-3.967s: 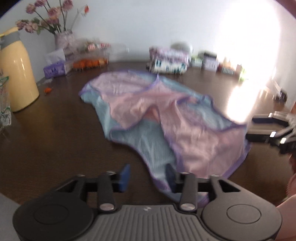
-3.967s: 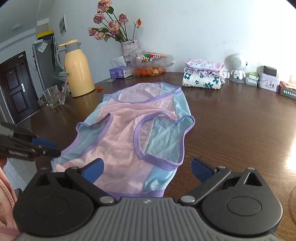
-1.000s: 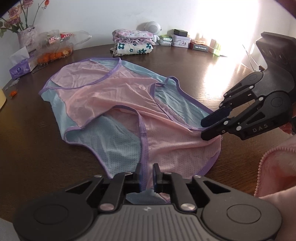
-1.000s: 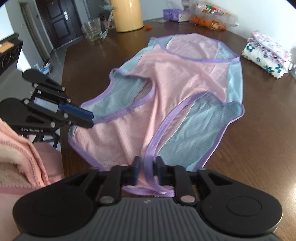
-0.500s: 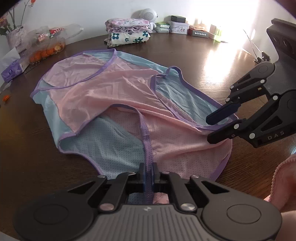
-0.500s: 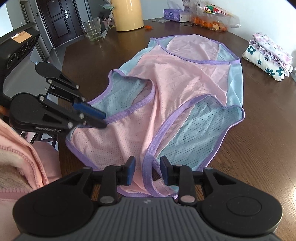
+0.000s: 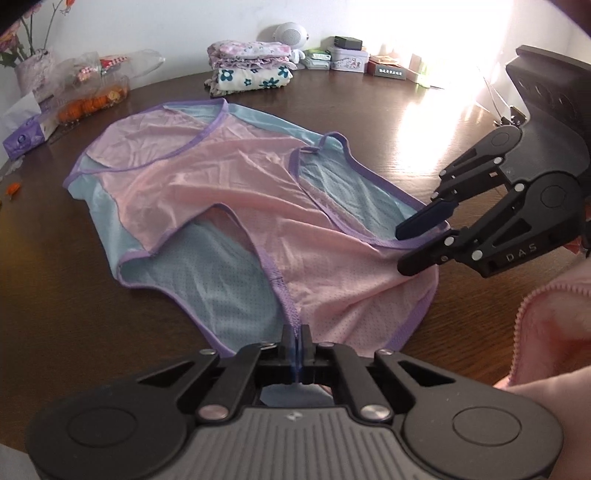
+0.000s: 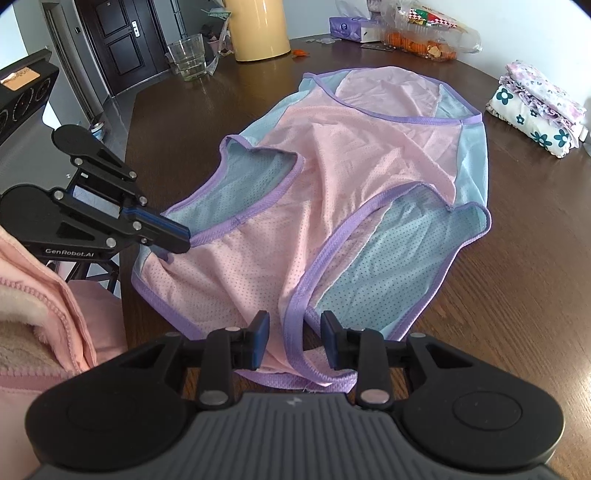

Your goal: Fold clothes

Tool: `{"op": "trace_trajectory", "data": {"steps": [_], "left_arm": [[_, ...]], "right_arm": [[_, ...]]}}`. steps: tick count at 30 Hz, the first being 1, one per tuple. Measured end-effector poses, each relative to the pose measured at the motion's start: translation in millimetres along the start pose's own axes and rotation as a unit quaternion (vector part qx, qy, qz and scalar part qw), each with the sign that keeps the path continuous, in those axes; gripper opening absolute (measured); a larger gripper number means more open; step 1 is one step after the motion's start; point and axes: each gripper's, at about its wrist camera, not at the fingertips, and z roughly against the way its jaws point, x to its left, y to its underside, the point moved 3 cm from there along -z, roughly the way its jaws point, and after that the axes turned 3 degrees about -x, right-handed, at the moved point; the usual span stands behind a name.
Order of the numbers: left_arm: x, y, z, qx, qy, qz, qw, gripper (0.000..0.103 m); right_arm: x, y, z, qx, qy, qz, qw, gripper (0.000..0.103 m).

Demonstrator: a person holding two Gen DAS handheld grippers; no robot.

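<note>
A pink and light-blue mesh tank top (image 7: 258,206) with purple trim lies spread on the dark wooden table (image 7: 55,277); it also shows in the right wrist view (image 8: 354,192). My left gripper (image 7: 296,341) is shut on the purple-trimmed shoulder strap at the near edge, and shows in the right wrist view (image 8: 173,236). My right gripper (image 8: 293,341) is open, its jaws either side of the other strap's purple trim without clamping it. It shows in the left wrist view (image 7: 417,243) with its jaws apart over the garment's right edge.
A stack of folded floral clothes (image 7: 251,70) sits at the far side, seen too in the right wrist view (image 8: 535,110). A yellow thermos (image 8: 258,26), a glass (image 8: 188,57), a tissue box (image 7: 26,136), a snack bag (image 7: 96,96) and small boxes (image 7: 351,59) line the table edges.
My right gripper has opened from shut on the strap to jaws apart. My left gripper has closed tighter on its strap and stayed at the near edge.
</note>
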Motion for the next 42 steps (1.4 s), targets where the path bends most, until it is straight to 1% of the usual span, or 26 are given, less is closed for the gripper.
{"op": "trace_trajectory", "data": {"steps": [8, 9, 10, 12, 15, 17, 20, 21, 24, 25, 27, 29, 31, 35, 37, 40, 42], "left_arm": [[-4, 4, 1, 0.015, 0.023, -0.009, 0.9996, 0.001], [-2, 2, 2, 0.011, 0.027, -0.005, 0.9996, 0.003], [0, 0, 4, 0.006, 0.031, -0.001, 0.9995, 0.008], [8, -9, 12, -0.019, 0.019, 0.009, 0.9996, 0.013], [24, -28, 21, -0.059, -0.024, 0.011, 0.9979, 0.016], [39, -42, 14, -0.069, -0.054, 0.016, 0.9960, 0.016], [60, -62, -1, -0.078, -0.098, 0.023, 0.9919, 0.016], [68, -68, -10, -0.075, -0.101, 0.032, 0.9915, 0.016], [86, -77, -33, -0.064, -0.096, 0.043, 0.9924, 0.016], [90, -78, -40, -0.058, -0.092, 0.044, 0.9931, 0.016], [93, -75, -51, -0.042, -0.073, 0.038, 0.9957, 0.016], [91, -67, -56, -0.030, -0.063, 0.024, 0.9972, 0.016], [86, -61, -53, -0.037, -0.068, 0.002, 0.9970, 0.015], [101, -72, -44, -0.056, -0.074, 0.013, 0.9956, 0.014], [109, -78, -39, -0.066, -0.077, 0.018, 0.9947, 0.019], [120, -86, -32, -0.080, -0.082, 0.025, 0.9931, 0.024], [129, -92, -28, -0.089, -0.087, 0.032, 0.9917, 0.025]], "right_arm": [[2, 3, 1, 0.012, -0.008, 0.004, 1.000, 0.032], [1, 1, 3, 0.008, -0.010, 0.002, 1.000, 0.033], [-1, -3, 7, -0.002, -0.010, -0.001, 1.000, 0.036], [-8, -15, 16, -0.025, 0.000, -0.003, 1.000, 0.038], [-22, -41, 22, -0.051, 0.035, 0.004, 0.998, 0.038], [-35, -61, 15, -0.056, 0.053, 0.003, 0.997, 0.038], [-54, -88, -10, -0.051, 0.075, 0.003, 0.996, 0.038], [-61, -94, -19, -0.048, 0.077, -0.001, 0.996, 0.038], [-80, -110, -47, -0.036, 0.083, -0.013, 0.996, 0.037], [-83, -108, -52, -0.030, 0.082, -0.014, 0.996, 0.037], [-89, -105, -63, -0.017, 0.079, -0.016, 0.997, 0.037], [-92, -100, -71, -0.007, 0.077, -0.014, 0.997, 0.036], [-86, -94, -69, -0.005, 0.075, 0.001, 0.997, 0.036], [-74, -85, -63, 0.003, 0.071, 0.028, 0.997, 0.036], [-71, -88, -60, 0.008, 0.072, 0.035, 0.997, 0.037], [-75, -106, -51, -0.022, 0.081, 0.034, 0.996, 0.040], [-86, -121, -50, -0.039, 0.095, 0.023, 0.994, 0.040]]}}
